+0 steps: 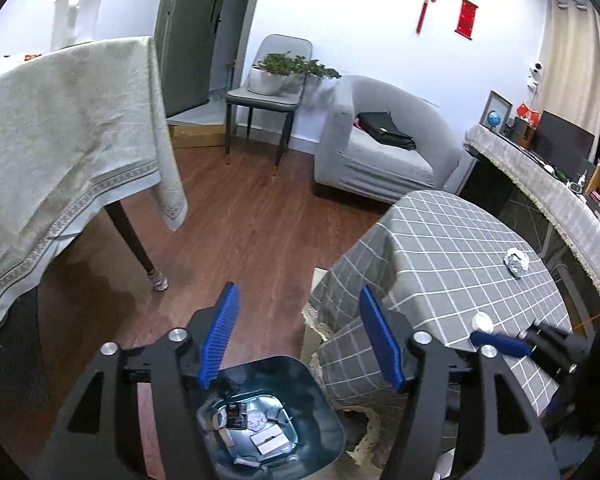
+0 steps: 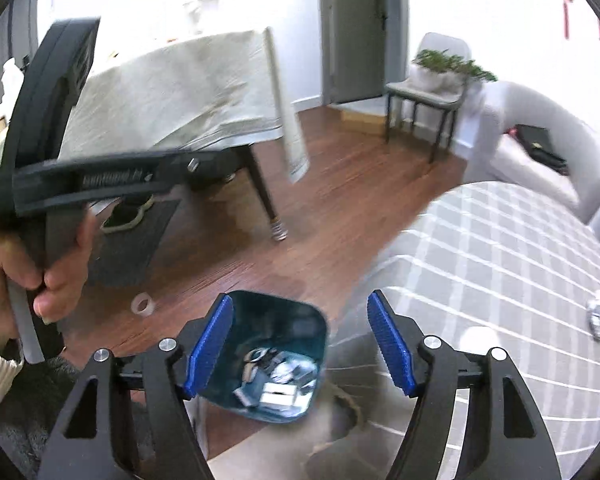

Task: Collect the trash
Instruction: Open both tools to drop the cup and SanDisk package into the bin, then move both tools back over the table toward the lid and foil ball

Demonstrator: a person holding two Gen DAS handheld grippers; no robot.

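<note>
The left gripper [image 1: 300, 336] hangs over the trash bin [image 1: 320, 412] with its blue pads [image 1: 219, 336] spread well apart and nothing between them; it grasps nothing. In its own view the bin sits at the bottom centre of the frame, a dark teal tub on the wooden floor [image 1: 236, 220], with wrappers, a small white box and other scraps lying in the bottom. The bin stands just beside the draped edge of a low table under a grey checked cloth [image 1: 460, 240], which fills the lower right of that frame.

The right gripper [image 2: 300, 344] is likewise released, its blue pads [image 2: 210, 344] apart and empty. In its view the bin [image 2: 304, 320] lies at the lower centre, behind the left pad, and the picture is smeared with blur. At the left of that frame a hand [image 2: 36, 264] grips the handle of the other gripper.

On the checked cloth lies a crumpled piece of foil [image 1: 516, 262], at the right of the left view, well apart from both grippers. A small white round thing [image 1: 483, 321] rests nearer, at the cloth's lower right. On the floor, left of the bin in the right view, lies a small pale ring [image 2: 143, 304]. A bigger table with a pale cloth [image 1: 68, 128] fills the upper left.
</note>
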